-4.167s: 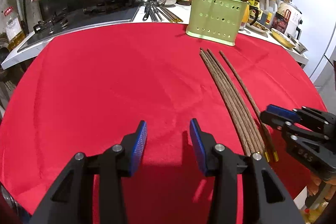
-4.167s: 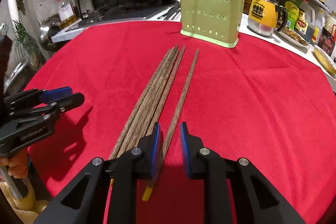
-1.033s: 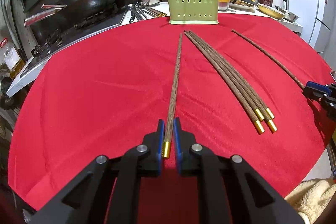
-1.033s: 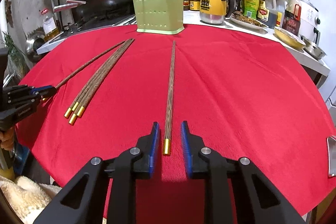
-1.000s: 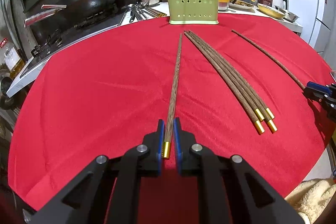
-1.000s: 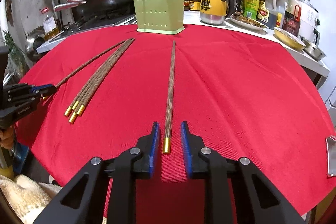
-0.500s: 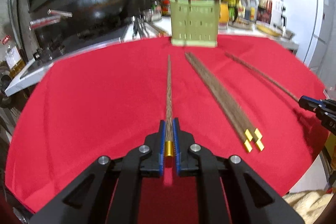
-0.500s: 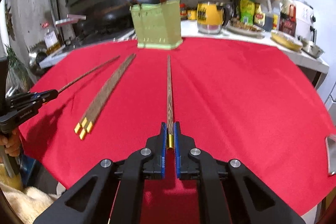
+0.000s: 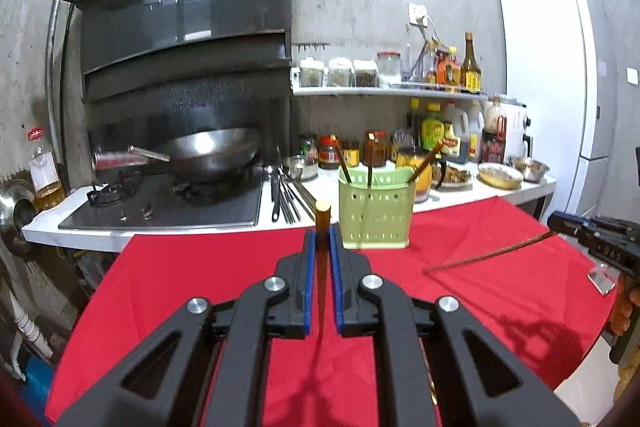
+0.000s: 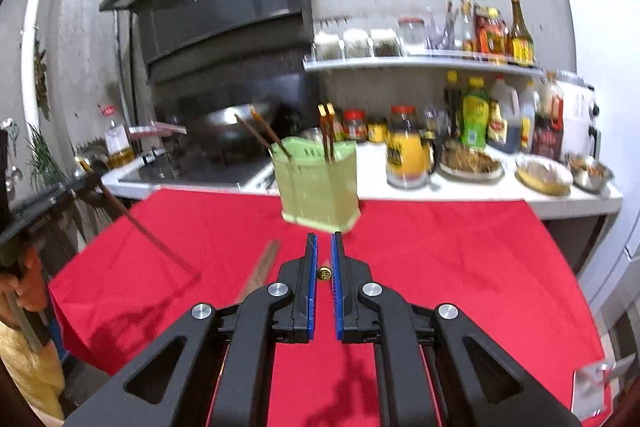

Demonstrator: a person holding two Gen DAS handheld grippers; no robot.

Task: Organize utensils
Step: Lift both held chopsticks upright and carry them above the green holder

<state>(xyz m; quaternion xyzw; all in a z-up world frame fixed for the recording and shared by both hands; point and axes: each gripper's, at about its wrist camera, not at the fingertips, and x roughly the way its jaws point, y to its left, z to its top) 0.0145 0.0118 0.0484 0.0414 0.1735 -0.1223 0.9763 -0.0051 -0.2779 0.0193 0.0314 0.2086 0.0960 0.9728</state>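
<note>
Chopstick [image 9: 322, 223] pinched in left gripper [image 9: 322, 251], gold cap up, shaft hanging below the pads. Right gripper [image 10: 324, 269] clamps a second chopstick [image 10: 324, 273] at its gold end. Both off the red cloth [image 9: 500, 283]; spare chopsticks [image 10: 262, 267] lie on it. Green holder [image 9: 374, 211] sits at the cloth's far edge, sticks already inside. Risk: thin end grip lets a stick pivot or slip, or clip the rim or those sticks on entry. Room above cloth looks open; bottles crowd just behind holder.
</note>
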